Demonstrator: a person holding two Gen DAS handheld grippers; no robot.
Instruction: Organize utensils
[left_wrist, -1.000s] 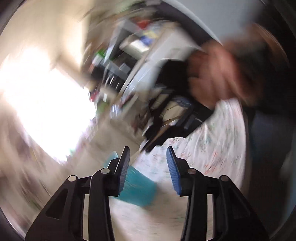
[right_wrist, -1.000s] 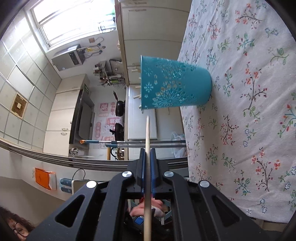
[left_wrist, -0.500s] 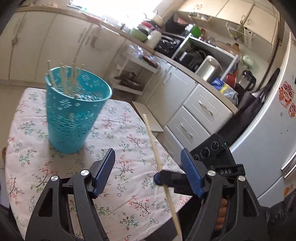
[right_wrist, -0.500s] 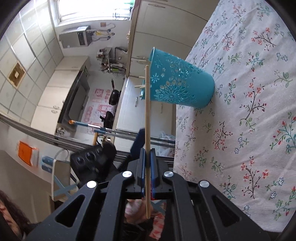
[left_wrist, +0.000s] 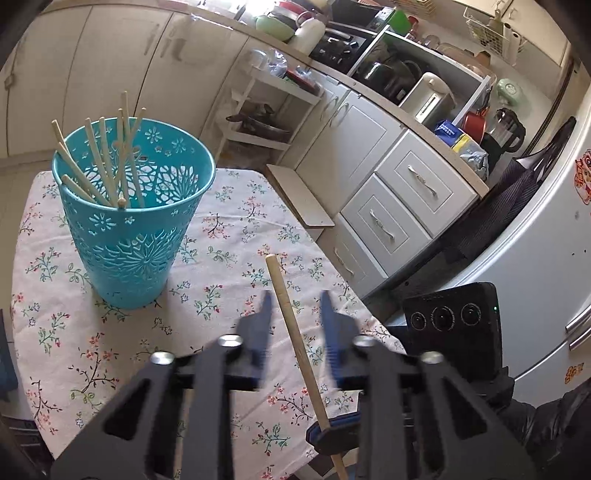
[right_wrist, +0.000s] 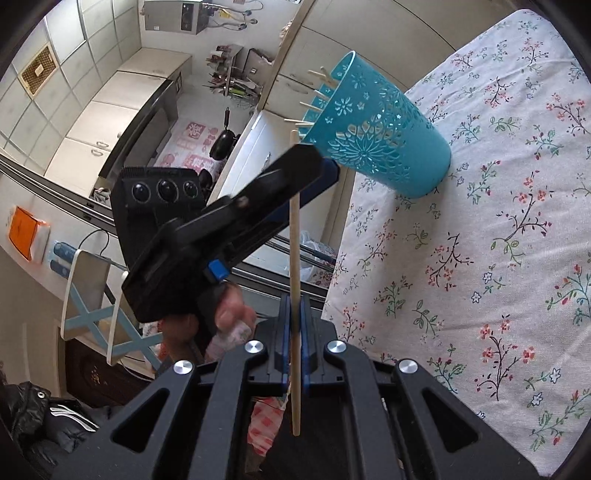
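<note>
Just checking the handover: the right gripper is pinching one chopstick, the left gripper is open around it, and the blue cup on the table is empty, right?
Not quite: the blue cup is not empty; the left wrist view shows several chopsticks standing in it. The rest holds: the right gripper pinches one chopstick, and the left gripper is open around it.

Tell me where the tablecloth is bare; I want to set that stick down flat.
Bare floral tablecloth lies between the teal holder and the left gripper, and beyond the holder toward the cabinets. It is crowded at the near right edge, where both grippers meet around the chopstick.
</note>
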